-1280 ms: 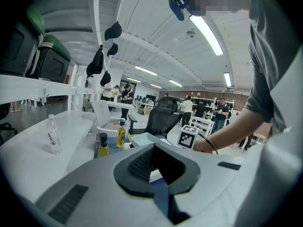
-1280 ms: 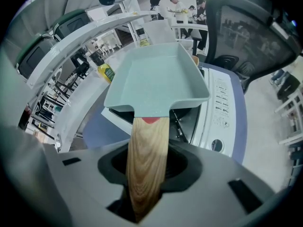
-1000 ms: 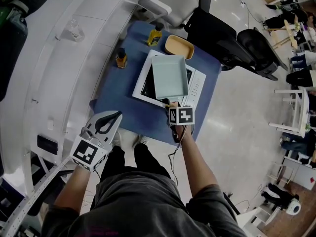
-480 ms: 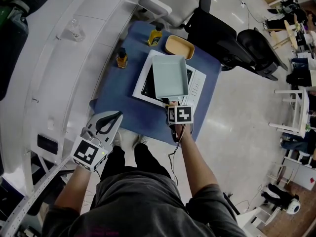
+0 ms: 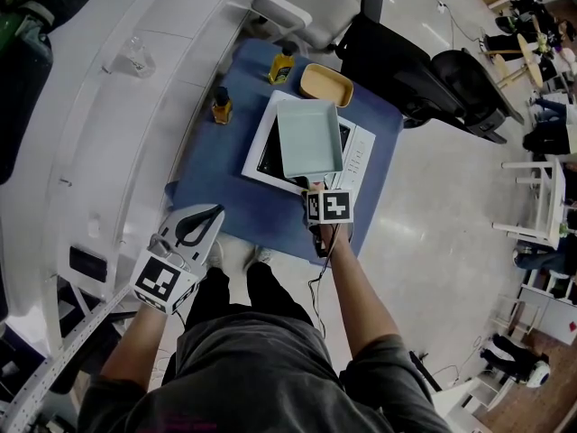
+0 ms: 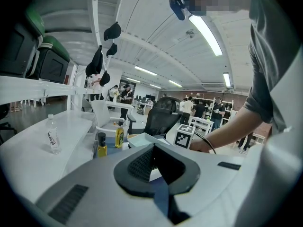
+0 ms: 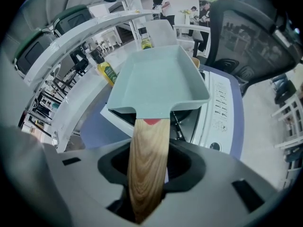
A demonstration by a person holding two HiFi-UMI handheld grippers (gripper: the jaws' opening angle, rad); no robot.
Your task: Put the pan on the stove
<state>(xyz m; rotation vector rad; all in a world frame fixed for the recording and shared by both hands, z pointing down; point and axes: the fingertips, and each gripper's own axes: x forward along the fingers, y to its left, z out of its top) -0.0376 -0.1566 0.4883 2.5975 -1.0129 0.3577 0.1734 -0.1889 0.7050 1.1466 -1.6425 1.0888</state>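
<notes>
A pale green rectangular pan (image 5: 310,139) rests on the white tabletop stove (image 5: 358,155), which stands on a blue table (image 5: 216,188). My right gripper (image 5: 315,191) is at the stove's near edge and points steeply down. It is shut on the pan's wooden handle (image 7: 147,155), which runs back between the jaws of the right gripper (image 7: 149,171). The pan's body (image 7: 158,79) lies over the burner of the stove (image 7: 220,108). My left gripper (image 5: 204,216) hovers off the table's near left corner, shut and empty. The left gripper (image 6: 156,167) points towards the table.
A yellow bowl (image 5: 326,85), an oil bottle (image 5: 282,65) and a small dark-capped bottle (image 5: 221,106) stand behind and left of the stove. A black chair (image 5: 397,61) and a white chair (image 5: 306,3) flank the table's far side. A curved white counter (image 5: 108,133) runs along the left.
</notes>
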